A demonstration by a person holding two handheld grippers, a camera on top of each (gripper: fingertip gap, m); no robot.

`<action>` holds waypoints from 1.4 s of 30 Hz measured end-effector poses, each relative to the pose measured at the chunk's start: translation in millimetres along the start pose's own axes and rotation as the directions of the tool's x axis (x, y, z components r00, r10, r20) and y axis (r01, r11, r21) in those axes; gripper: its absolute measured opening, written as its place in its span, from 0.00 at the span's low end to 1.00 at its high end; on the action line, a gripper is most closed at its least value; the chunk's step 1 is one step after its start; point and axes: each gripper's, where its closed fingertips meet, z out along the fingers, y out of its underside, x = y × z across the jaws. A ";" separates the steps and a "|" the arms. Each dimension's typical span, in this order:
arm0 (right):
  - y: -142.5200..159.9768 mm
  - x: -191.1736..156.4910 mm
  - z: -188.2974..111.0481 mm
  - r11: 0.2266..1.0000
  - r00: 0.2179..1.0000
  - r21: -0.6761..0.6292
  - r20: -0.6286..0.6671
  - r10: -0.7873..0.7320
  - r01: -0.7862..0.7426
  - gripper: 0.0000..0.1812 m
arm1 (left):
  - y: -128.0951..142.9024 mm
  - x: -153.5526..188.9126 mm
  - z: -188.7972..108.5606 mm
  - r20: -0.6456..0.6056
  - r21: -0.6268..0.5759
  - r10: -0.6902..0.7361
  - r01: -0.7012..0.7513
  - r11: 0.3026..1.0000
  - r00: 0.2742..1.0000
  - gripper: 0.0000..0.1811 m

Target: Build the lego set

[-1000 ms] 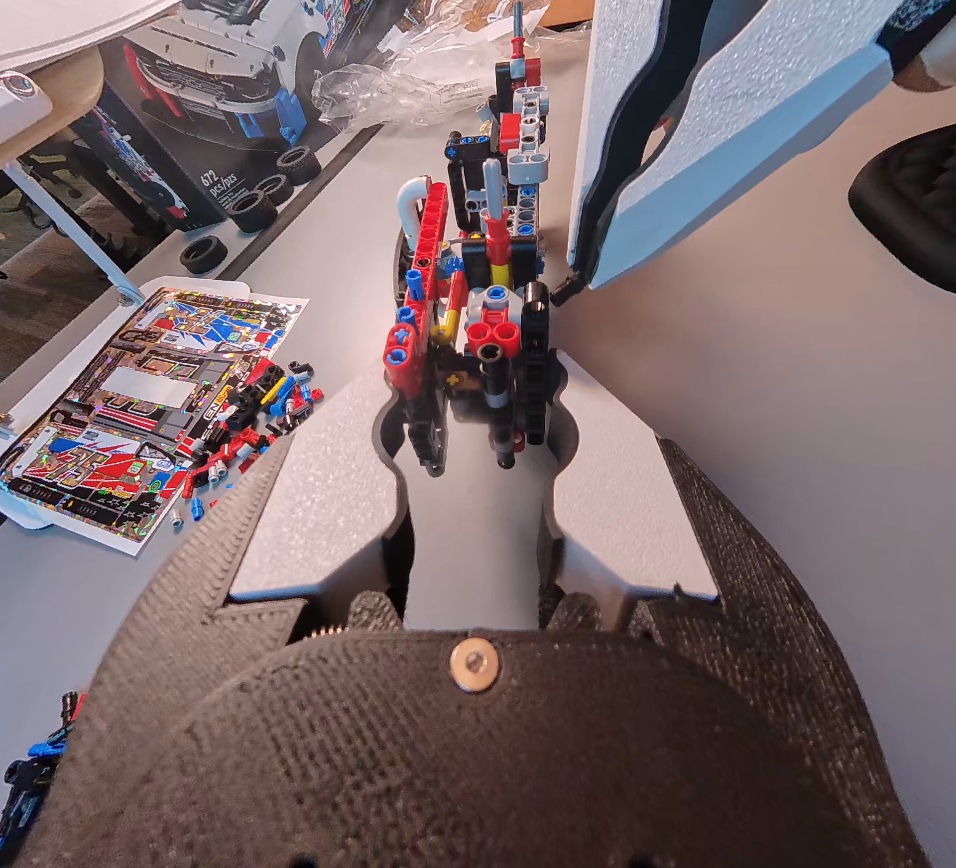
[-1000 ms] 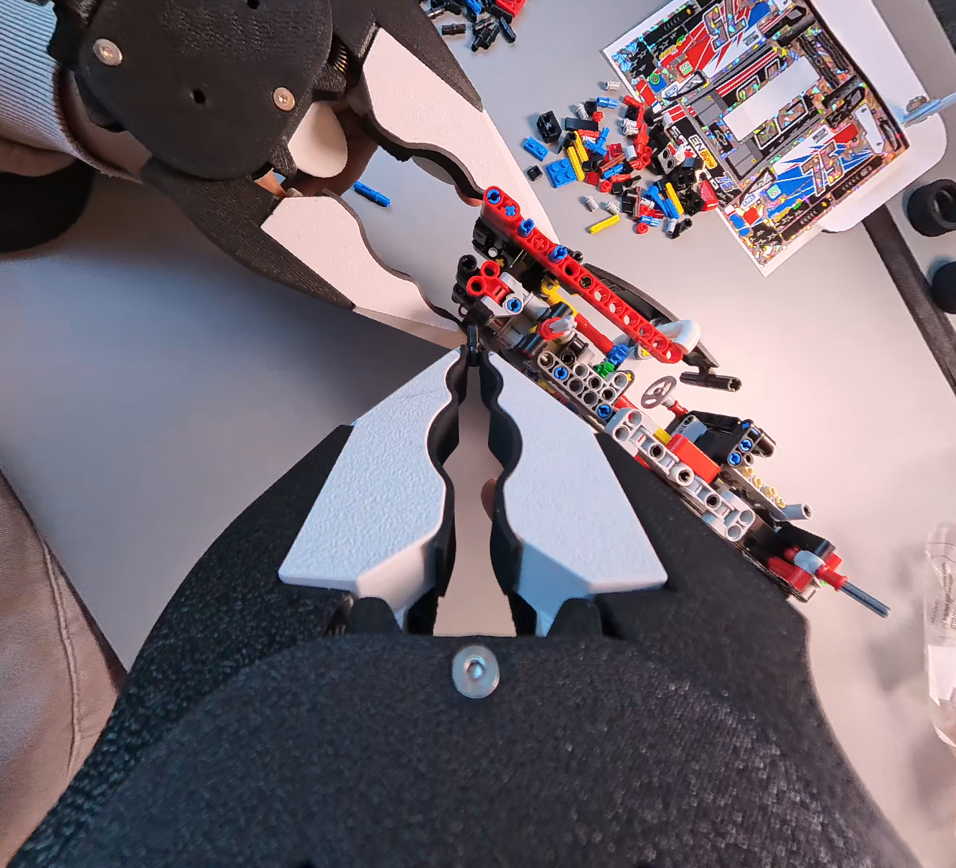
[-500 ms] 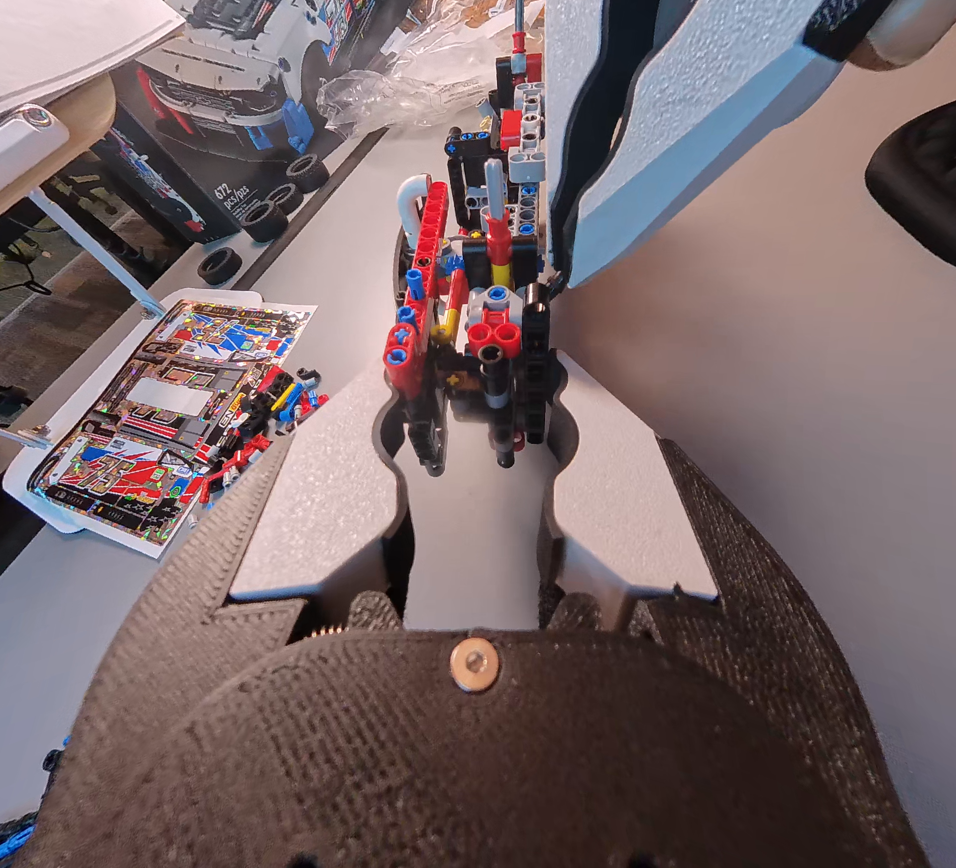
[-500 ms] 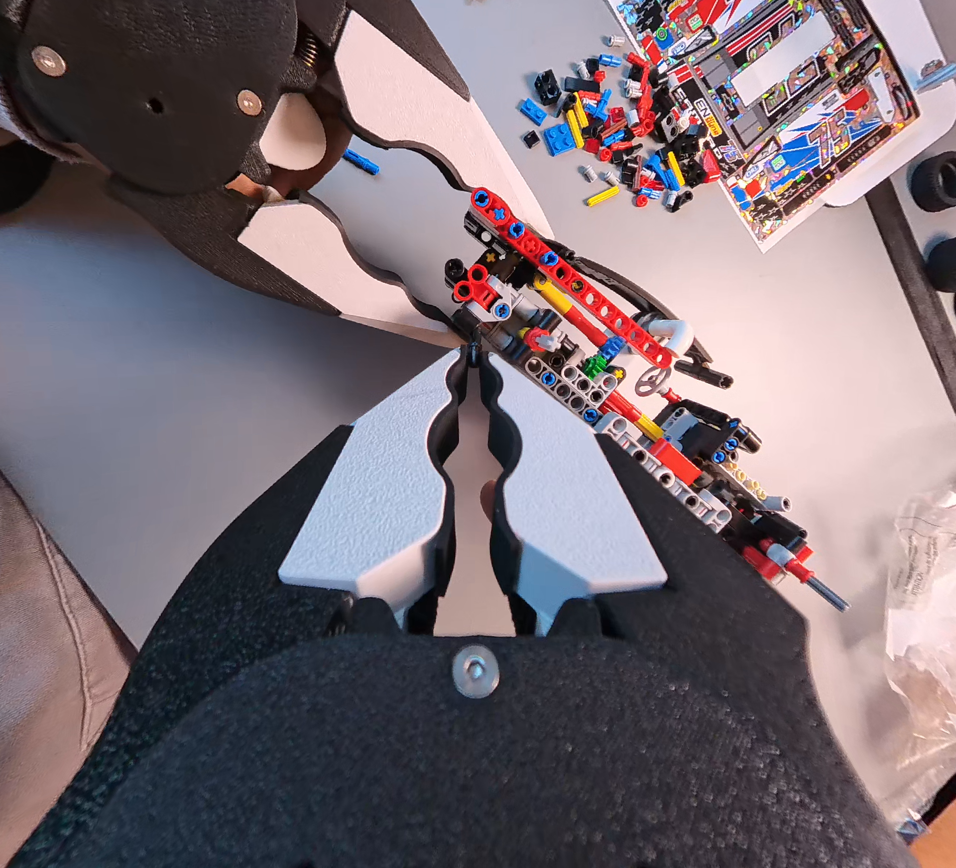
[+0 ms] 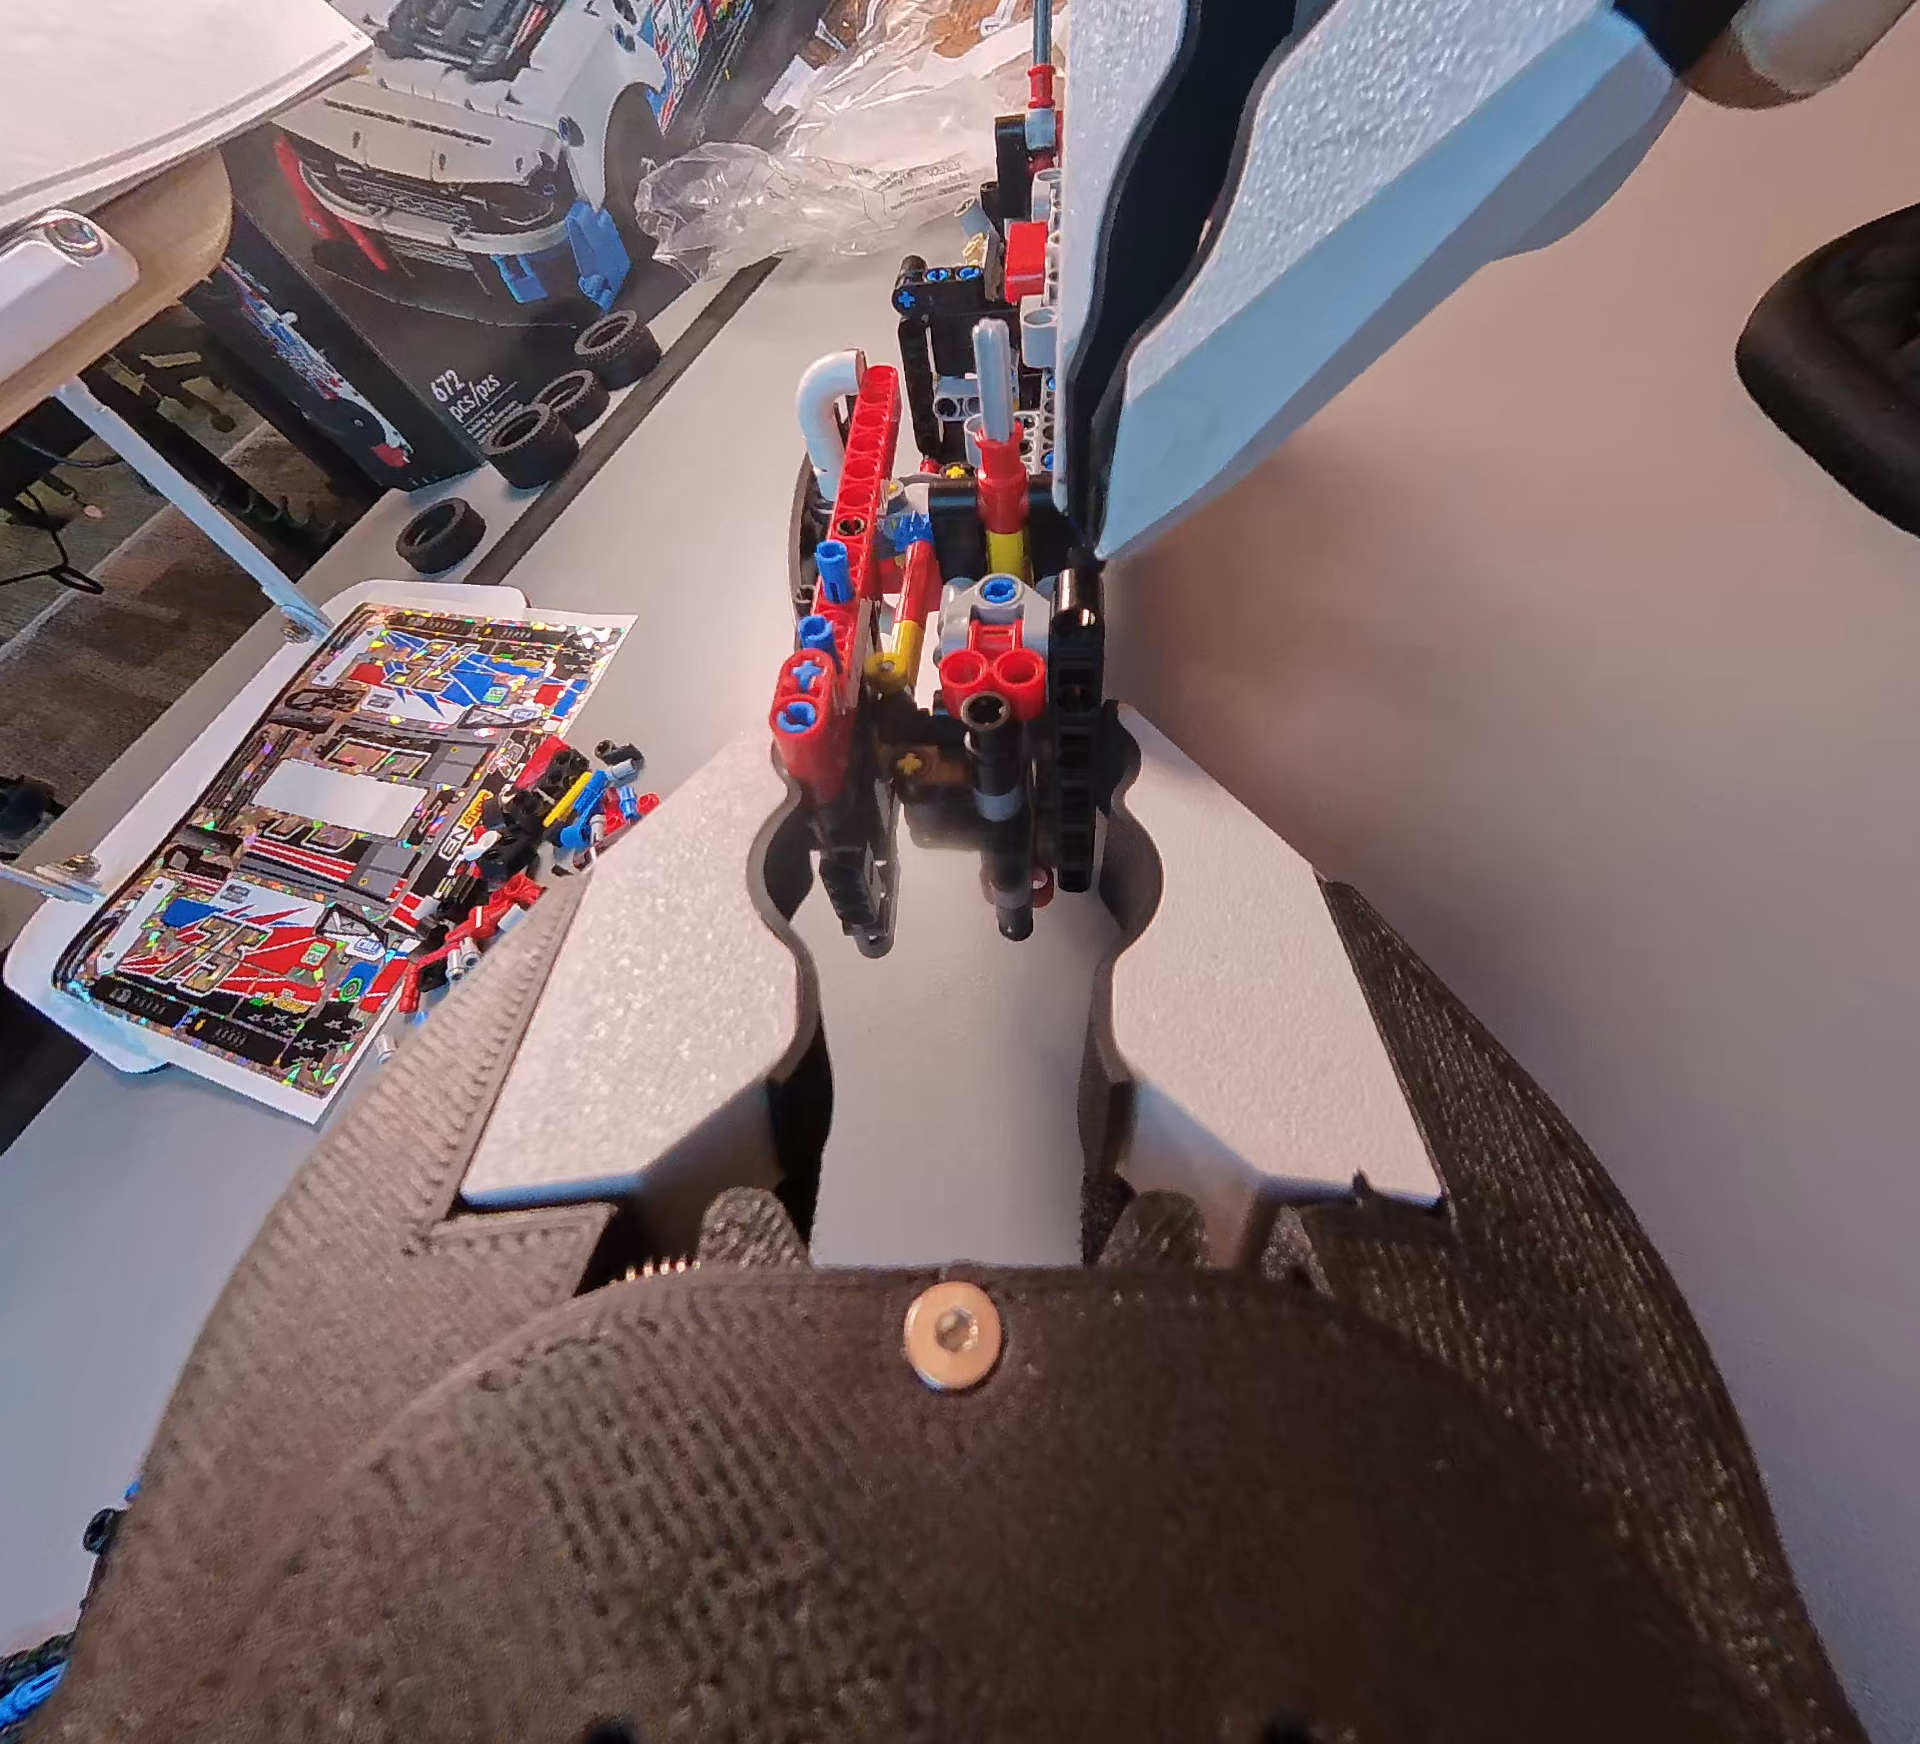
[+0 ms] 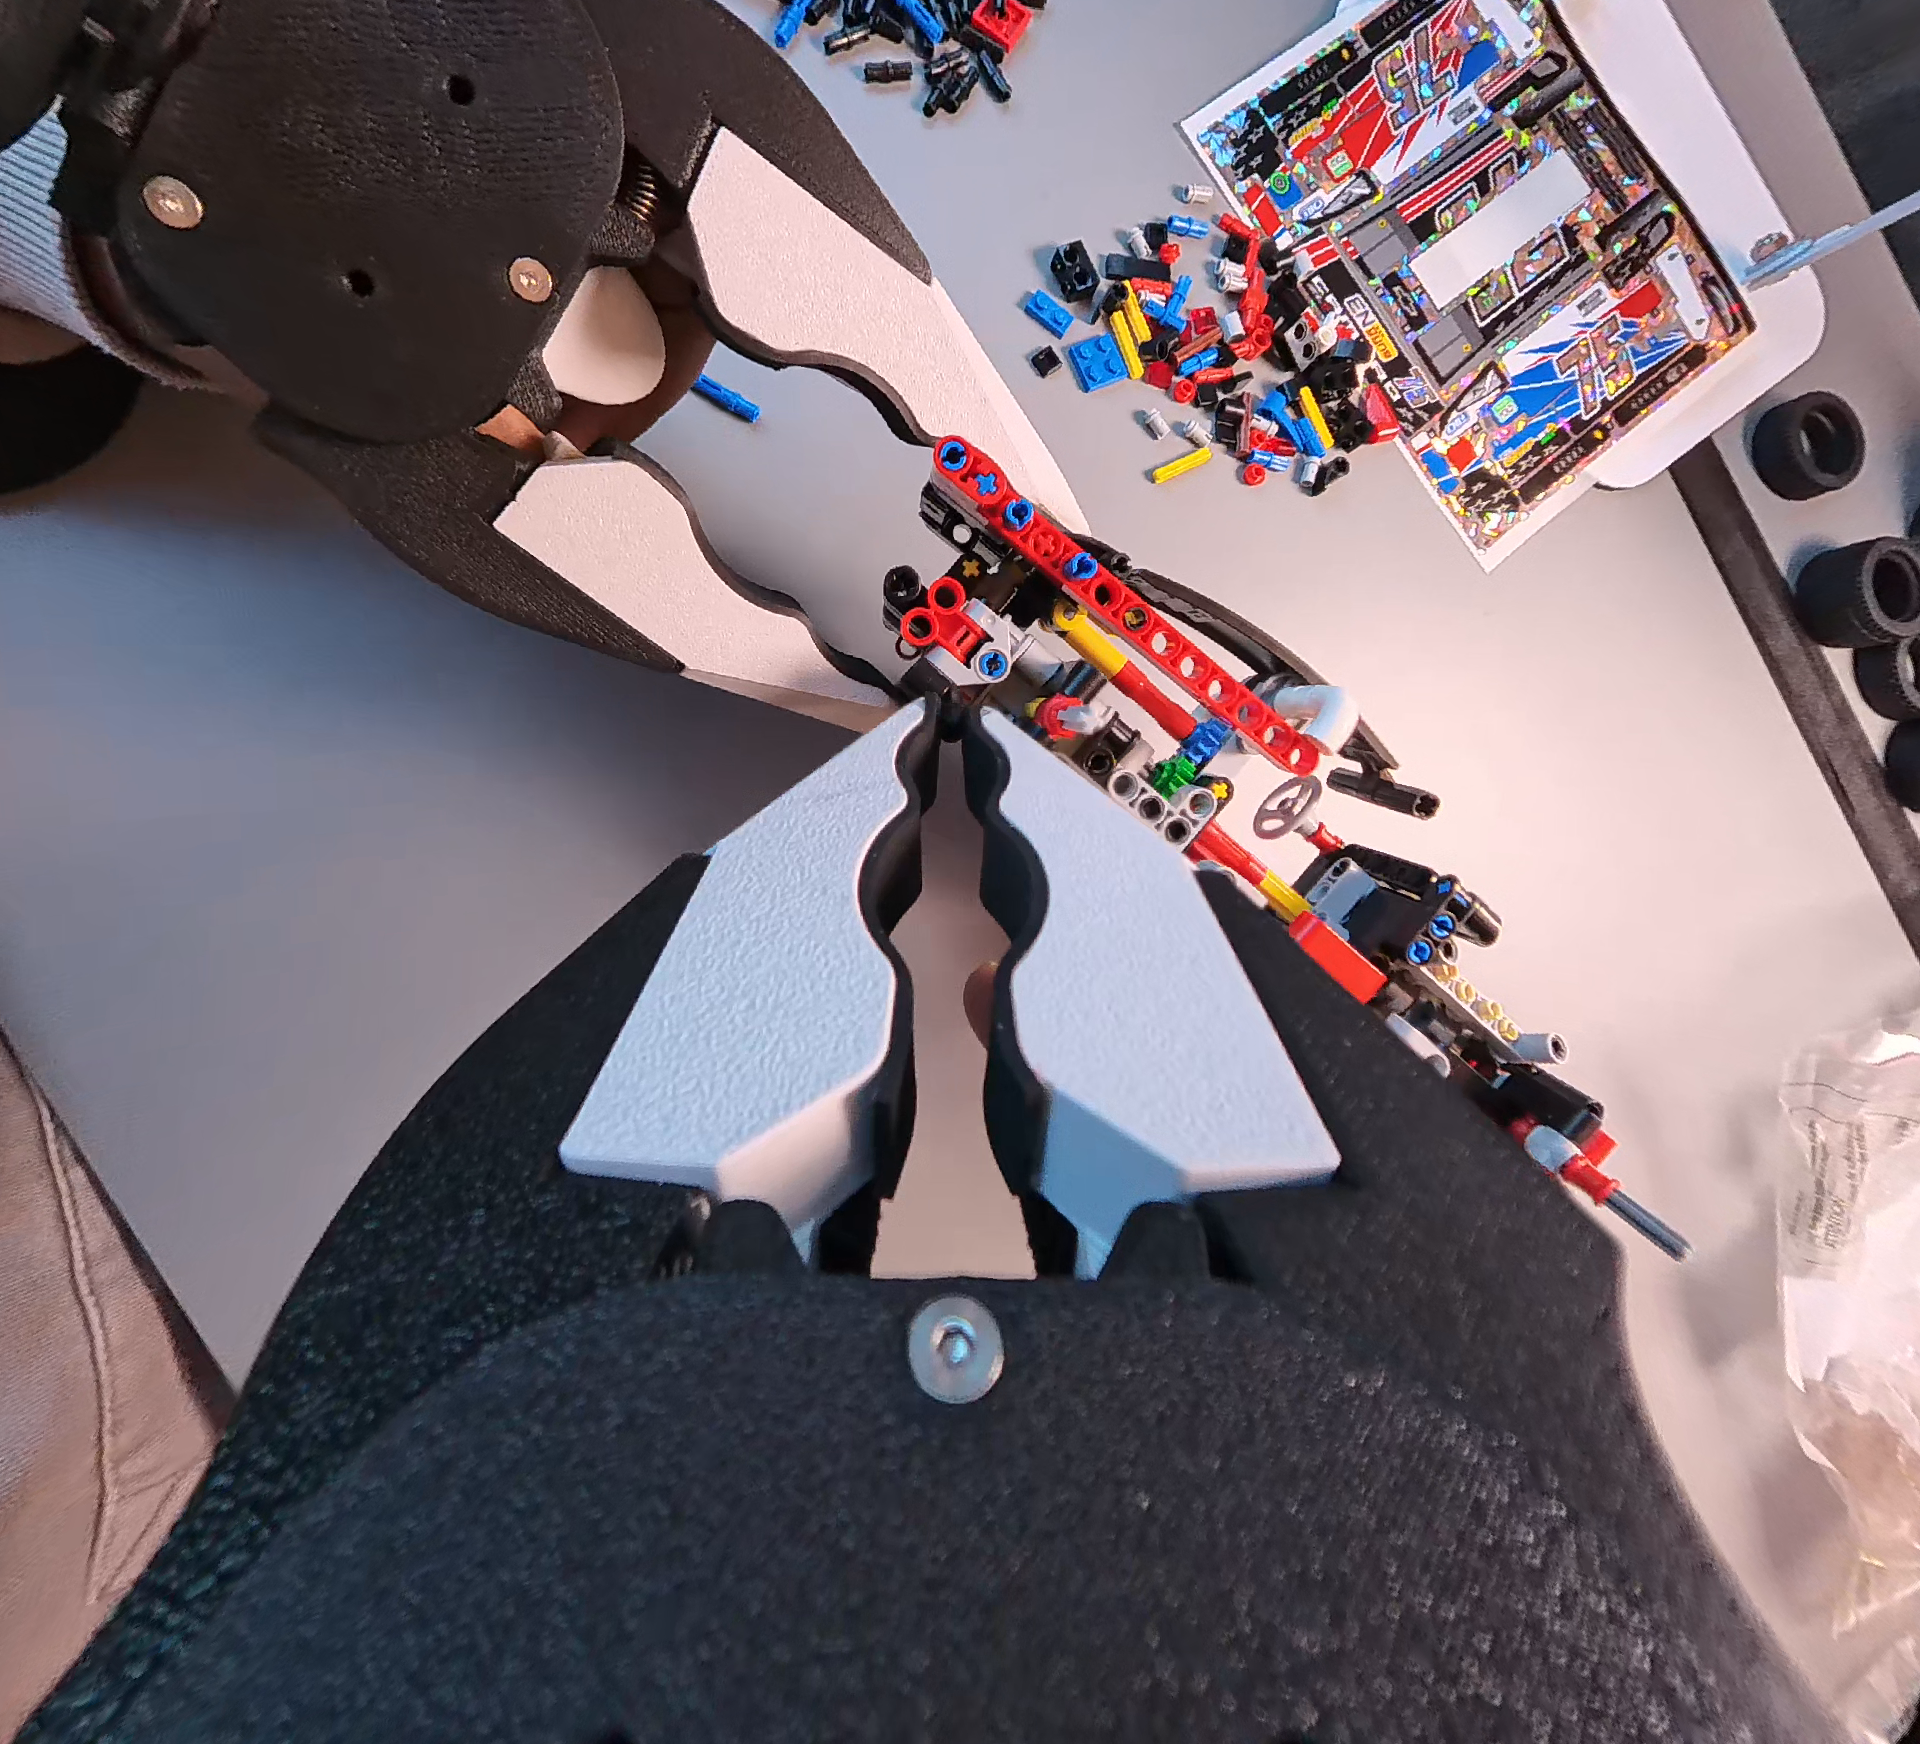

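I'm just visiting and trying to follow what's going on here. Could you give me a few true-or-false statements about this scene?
1. The left hand-held gripper clamps one end of the long red-and-black brick chassis. True.
2. The shiny sticker sheet lies under the chassis. False: it lies apart, beside a pile of small mixed bricks.
3. The right hand-held gripper is wide open. False: its tips pinch something small and dark at the chassis.
4. Loose black rubber tyres sit by the box. True.

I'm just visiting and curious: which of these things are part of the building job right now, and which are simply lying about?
In use:
- half-built lego chassis
- left claw, gripping it
- right claw, pinching a small black piece

Lying about:
- sticker sheet
- loose tyres
- set box
- plastic bags
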 end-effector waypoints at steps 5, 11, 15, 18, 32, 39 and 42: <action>-3.8 -2.3 -11.2 0.996 0.999 0.083 0.016 -0.047 0.045 0.01 | 0.1 -1.0 0.1 -0.004 0.004 -0.015 0.015 1.000 1.000 0.29; -0.6 -16.2 -13.8 0.994 0.995 0.079 0.069 -0.075 0.070 0.01 | -0.4 -1.4 1.1 -0.009 0.011 -0.031 0.031 0.999 0.999 0.29; 3.5 -24.3 -4.6 0.994 0.990 0.026 0.095 -0.106 0.103 0.01 | -0.5 -1.6 0.9 -0.012 0.017 -0.042 0.042 0.999 0.999 0.29; 3.5 -28.9 1.3 0.993 0.986 0.013 0.111 -0.122 0.121 0.01 | -0.8 -1.2 0.9 -0.014 0.020 -0.039 0.039 0.999 0.999 0.29; -1.4 -27.3 6.3 0.994 0.986 0.066 0.138 -0.093 0.085 0.01 | -1.2 0.0 0.8 -0.009 0.021 -0.021 0.021 1.000 1.000 0.29; 2.2 -29.5 6.3 0.995 0.985 0.074 0.154 -0.079 0.069 0.01 | -1.1 0.0 0.8 -0.007 0.019 -0.016 0.016 1.000 1.000 0.29; 2.4 -29.8 7.6 0.994 0.986 0.099 0.156 -0.063 0.048 0.01 | -1.0 -0.2 0.7 -0.008 0.019 -0.019 0.019 1.000 1.000 0.29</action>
